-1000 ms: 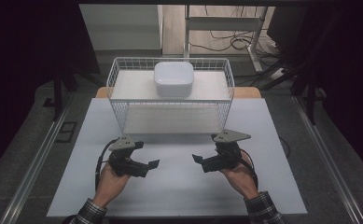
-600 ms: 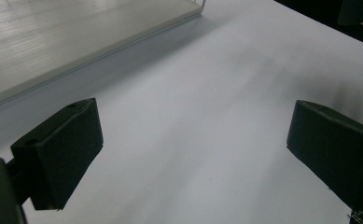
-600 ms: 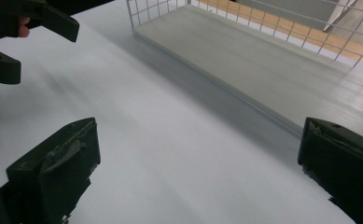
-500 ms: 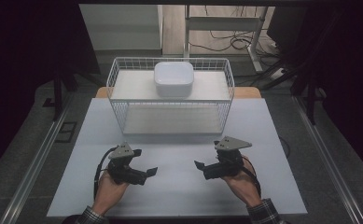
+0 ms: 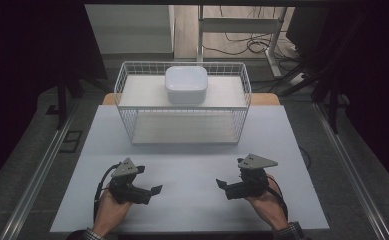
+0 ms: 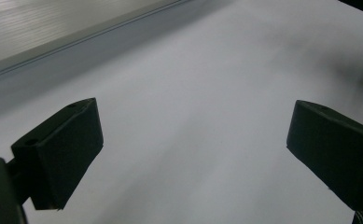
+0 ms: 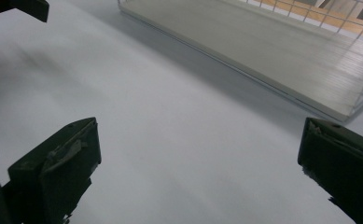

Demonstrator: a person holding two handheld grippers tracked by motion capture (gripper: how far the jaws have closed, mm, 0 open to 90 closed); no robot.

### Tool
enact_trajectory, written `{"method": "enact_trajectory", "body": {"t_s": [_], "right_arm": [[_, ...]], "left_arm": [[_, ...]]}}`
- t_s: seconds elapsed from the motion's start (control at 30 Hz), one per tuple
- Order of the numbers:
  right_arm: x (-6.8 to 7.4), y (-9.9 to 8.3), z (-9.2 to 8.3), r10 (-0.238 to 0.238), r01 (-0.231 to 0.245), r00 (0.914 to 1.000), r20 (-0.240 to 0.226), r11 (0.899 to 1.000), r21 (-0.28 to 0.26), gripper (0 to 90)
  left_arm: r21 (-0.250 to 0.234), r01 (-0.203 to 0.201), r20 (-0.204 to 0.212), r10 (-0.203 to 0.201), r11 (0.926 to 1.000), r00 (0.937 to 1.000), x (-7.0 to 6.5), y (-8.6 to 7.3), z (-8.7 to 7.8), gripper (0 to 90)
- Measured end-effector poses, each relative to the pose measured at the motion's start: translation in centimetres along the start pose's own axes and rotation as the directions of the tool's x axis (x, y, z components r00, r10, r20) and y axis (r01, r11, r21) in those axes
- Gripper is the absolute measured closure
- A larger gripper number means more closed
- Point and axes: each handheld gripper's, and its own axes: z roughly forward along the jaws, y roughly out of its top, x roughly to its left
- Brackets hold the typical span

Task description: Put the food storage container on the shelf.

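Two hands rest low on the near part of a white rectangular table mat (image 5: pixel 192 150), each holding a black two-jaw gripper. The left gripper (image 5: pixel 154 190) points inward toward the middle of the mat with its jaws spread wide and nothing between them, as the left gripper view confirms (image 6: pixel 193 154). The right gripper (image 5: pixel 221 185) mirrors it, also aimed inward, its jaws likewise parted and empty (image 7: pixel 198 168); in that view the left gripper's jaw tips show at the upper left corner.

Straight ahead of both hands, toward the far edge of the mat, stands a white wire basket with a pale flat board as its floor (image 5: pixel 182 135). A white, rounded-square lidded container (image 5: pixel 186 84) rests at the back of the basket, near the middle of its width and against the far wall.

The container lies well apart from either gripper, forward and between them, so neither hand looks clearly nearer; the left gripper sits slightly closer to the centreline. The basket's long axis runs left to right across the table, and its near wall stands between the grippers and the container, so any reach would likely need to go up and over the rim.
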Motion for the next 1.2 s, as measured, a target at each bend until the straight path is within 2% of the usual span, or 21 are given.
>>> {"method": "enact_trajectory", "body": {"t_s": [0.37, 0.63, 0.97, 1.2], "right_arm": [[-1.1, -1.4, -2.3, 0.034, -0.033, 0.9985, 0.043, 0.999, -0.016, 0.0], [-1.7, -2.3, -3.7, 0.052, -0.05, 0.9958, 0.076, 0.998, -0.023, 0.0], [-2.7, -4.1, -5.5, 0.08, -0.077, 0.9877, 0.134, 0.997, -0.028, 0.0], [-3.4, -5.5, -6.6, 0.094, -0.092, 0.9785, 0.184, 0.996, -0.024, 0.0]], "left_arm": [[-0.023, 0.036, -0.054, -0.037, 0.9991, 0.9979, 1.1, -1.1, -2.6, 4.2], [-0.026, 0.044, -0.081, -0.046, 0.9987, 0.9957, 1.3, -1.9, -3.5, 4.2], [-0.021, 0.058, -0.111, -0.06, 0.9981, 0.992, 1.6, -3.3, -4.5, 4.1], [-0.025, 0.077, -0.138, -0.08, 0.9967, 0.9871, 1.9, -4.5, -5.4, 3.9]]}}
